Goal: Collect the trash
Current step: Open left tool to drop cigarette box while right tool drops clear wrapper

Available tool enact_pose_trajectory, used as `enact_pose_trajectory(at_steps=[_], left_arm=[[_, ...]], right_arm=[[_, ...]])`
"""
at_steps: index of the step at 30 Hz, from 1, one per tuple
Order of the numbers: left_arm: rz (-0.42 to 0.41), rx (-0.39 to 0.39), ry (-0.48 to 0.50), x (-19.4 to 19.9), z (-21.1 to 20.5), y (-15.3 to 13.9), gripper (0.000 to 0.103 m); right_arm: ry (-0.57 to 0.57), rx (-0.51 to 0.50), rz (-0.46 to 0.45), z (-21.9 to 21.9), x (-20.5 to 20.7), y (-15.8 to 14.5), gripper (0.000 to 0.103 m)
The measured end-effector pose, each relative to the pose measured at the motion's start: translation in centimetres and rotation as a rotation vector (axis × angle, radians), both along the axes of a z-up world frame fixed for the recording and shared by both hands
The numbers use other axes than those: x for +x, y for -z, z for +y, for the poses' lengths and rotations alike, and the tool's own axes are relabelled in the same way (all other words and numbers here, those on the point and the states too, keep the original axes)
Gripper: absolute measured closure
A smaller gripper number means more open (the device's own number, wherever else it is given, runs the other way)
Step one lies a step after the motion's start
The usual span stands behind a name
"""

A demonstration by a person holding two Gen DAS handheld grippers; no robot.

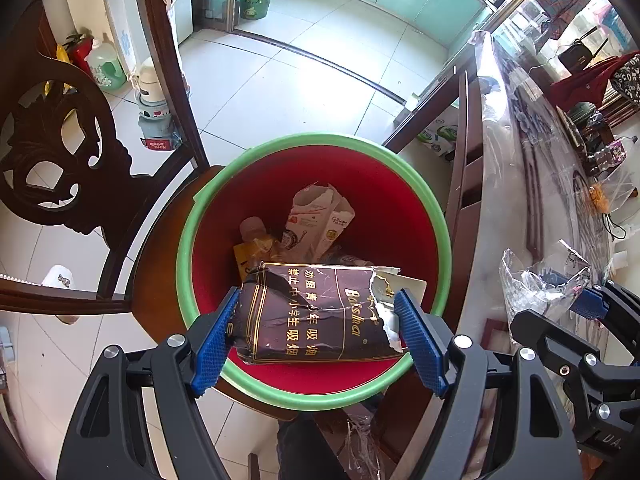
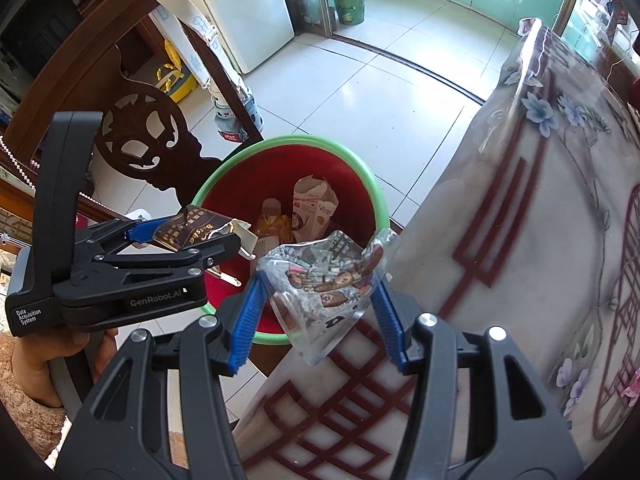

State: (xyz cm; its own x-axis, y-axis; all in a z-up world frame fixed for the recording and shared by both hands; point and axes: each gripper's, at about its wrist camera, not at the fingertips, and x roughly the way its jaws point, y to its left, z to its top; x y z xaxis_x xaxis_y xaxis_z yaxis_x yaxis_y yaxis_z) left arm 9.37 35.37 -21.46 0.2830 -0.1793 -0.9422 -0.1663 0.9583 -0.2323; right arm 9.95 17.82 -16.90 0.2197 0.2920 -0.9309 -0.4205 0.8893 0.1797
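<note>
In the left wrist view the left gripper (image 1: 316,330) pinches a torn dark pack (image 1: 316,316) at lower centre, over the red bin (image 1: 400,208) holding a carton (image 1: 320,216). In the right wrist view the right gripper (image 2: 316,320) pinches a clear wrapper (image 2: 328,280) at centre, above the bin's rim and the table (image 2: 520,240) edge.

Two grippers (image 2: 318,318) (image 1: 316,336), one bin (image 1: 188,248), one cigarette pack (image 1: 316,312), one clear wrapper (image 2: 324,280), one chair (image 1: 60,160), one table (image 2: 520,240).
</note>
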Motion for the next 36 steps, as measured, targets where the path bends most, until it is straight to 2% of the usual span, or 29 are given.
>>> enact_pose_trajectory(at_steps=[17,18,19,21,24,25,36], left_arm=[[0.012,0.009,0.010,0.3,0.6,0.3,0.030],[0.013,0.010,0.008,0.3,0.6,0.3,0.030],[0.013,0.013,0.004,0.3,0.6,0.3,0.030],[0.018,0.014,-0.004,0.4,0.7,0.4,0.029],[0.015,0.013,-0.019,0.3,1.0,0.4,0.027],[0.012,0.016,-0.023,0.3,1.1,0.3,0.022],[-0.034,0.007,-0.031,0.4,1.2,-1.3,0.021]], right_arm=[[-0.002,0.004,0.011,0.4,0.0,0.3,0.052],[-0.002,0.008,0.009,0.4,0.0,0.2,0.050],[-0.003,0.017,0.004,0.4,0.0,0.0,0.043],[0.005,0.032,-0.005,0.3,-0.1,-0.2,0.037],[0.005,0.034,-0.008,0.2,0.0,-0.3,0.037],[0.006,0.028,-0.009,0.1,0.0,-0.3,0.037],[0.059,0.032,-0.019,-1.9,0.2,-0.9,0.037]])
